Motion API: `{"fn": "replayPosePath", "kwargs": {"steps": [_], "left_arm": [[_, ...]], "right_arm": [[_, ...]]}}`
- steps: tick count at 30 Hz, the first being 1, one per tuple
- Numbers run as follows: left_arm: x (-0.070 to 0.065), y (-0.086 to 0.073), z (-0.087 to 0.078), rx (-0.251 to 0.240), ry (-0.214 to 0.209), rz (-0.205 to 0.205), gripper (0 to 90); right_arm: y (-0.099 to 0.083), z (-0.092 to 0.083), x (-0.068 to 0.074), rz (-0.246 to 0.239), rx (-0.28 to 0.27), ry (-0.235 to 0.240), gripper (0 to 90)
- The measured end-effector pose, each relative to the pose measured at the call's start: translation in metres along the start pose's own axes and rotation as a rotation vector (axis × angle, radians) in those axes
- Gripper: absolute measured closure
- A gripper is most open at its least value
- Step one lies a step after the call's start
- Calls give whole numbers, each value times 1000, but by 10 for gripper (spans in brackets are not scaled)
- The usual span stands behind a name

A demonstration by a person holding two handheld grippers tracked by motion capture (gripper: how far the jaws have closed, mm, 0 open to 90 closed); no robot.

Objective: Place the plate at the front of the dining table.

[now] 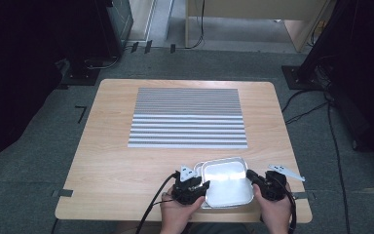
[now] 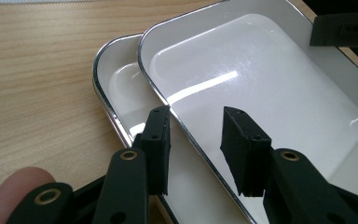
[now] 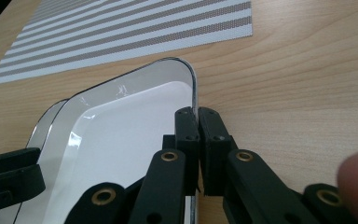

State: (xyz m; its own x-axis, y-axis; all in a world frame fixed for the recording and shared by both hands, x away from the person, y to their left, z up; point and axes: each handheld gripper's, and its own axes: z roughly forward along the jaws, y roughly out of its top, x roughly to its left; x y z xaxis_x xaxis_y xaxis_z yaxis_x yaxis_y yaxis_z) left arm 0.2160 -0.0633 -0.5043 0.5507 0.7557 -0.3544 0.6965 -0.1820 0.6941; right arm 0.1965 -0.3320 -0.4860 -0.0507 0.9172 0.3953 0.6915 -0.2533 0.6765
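The left gripper sits at the near edge of the table, held in the person's left hand. Its jaws stand partly apart, straddling the left rim of the upper tray: in the left gripper view one pad is outside that rim and the other hangs over the tray's white floor, and neither presses on it. The upper tray is not gripped on this side.

Just left of and under that rim lies the lower tray, of which a curved white strip with a shiny edge peeks out. In the left gripper view the lower tray rests on the wood, and the upper one lies across it, shifted to the right and tilted.

The upper tray is a white rounded rectangle with a metal rim. Its long axis runs across the table from one gripper to the other, its short sides facing the two tools, its open side up. It lies between the grippers, right in front of the person.

The right gripper, in the right hand, has its jaws pinched together on the tray's right rim; in the right gripper view the thin edge of the upper tray runs between the closed pads.

Beyond both tools, farther up the table, lies a striped mat, its stripes running crosswise, well apart from the trays.
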Motion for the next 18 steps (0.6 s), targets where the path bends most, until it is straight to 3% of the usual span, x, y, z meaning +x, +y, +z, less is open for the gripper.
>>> {"fn": "replayPosePath", "kwargs": {"steps": [5,7,18], "left_arm": [[-3,-2,4,2,2,7,620],[-2,-1,3,7,5,-9,649],[3,3,-2,-13,30,-50,764]], "right_arm": [[0,1,-7,59,-1,29,892],[0,1,-9,75,-2,45,891],[0,-3,-1,46,-39,76,887]]}}
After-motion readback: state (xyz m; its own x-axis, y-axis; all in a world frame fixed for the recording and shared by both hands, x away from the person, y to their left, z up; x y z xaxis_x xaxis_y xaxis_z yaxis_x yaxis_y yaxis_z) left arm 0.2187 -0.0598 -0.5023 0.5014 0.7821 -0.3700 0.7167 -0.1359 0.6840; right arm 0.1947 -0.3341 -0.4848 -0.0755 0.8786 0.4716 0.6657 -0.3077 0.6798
